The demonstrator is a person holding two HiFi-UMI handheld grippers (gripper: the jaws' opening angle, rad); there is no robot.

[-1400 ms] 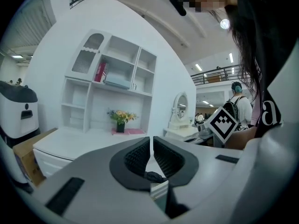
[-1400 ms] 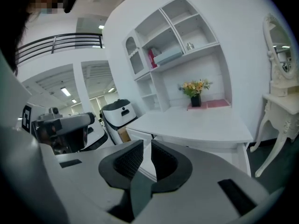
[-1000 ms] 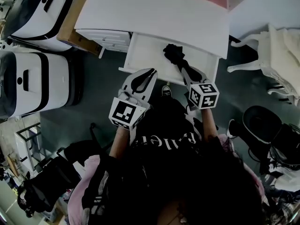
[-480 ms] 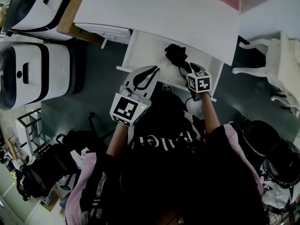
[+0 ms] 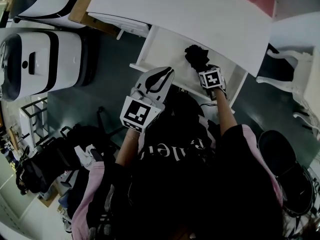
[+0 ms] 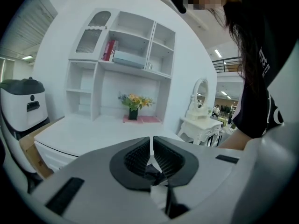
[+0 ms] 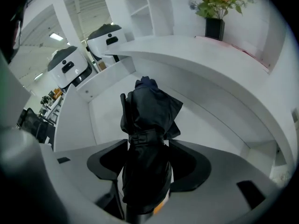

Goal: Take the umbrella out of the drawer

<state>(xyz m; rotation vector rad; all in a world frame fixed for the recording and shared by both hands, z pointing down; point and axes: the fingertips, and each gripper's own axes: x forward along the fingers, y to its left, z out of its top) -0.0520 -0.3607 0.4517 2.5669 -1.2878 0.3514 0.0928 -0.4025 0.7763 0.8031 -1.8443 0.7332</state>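
Observation:
A folded black umbrella (image 5: pixel 196 58) lies in the open white drawer (image 5: pixel 165 49) under the desk. My right gripper (image 5: pixel 202 66) points steeply down into the drawer with its jaws opening. The umbrella (image 7: pixel 148 120) lies between the jaws, its strapped bundle filling most of the gap, and I see no firm pinch on it. In the right gripper view the drawer floor (image 7: pixel 105 108) shows white around it. My left gripper (image 5: pixel 166 74) hovers at the drawer's front edge, left of the umbrella. It is shut with nothing between its pads, and in its own view the left gripper (image 6: pixel 151 146) faces the desk and shelves.
The white desk top (image 5: pixel 190 14) overhangs the drawer's back. Two white machines (image 5: pixel 40 64) stand on the floor at the left, a white chair (image 5: pixel 300 84) at the right. Dark bags (image 5: pixel 45 169) lie on the floor at lower left. A flower pot (image 7: pixel 215 28) stands on the desk.
My right gripper has dropped from above the drawer front down onto the umbrella, and its jaws have spread around it. The left gripper has drifted slightly toward the drawer.

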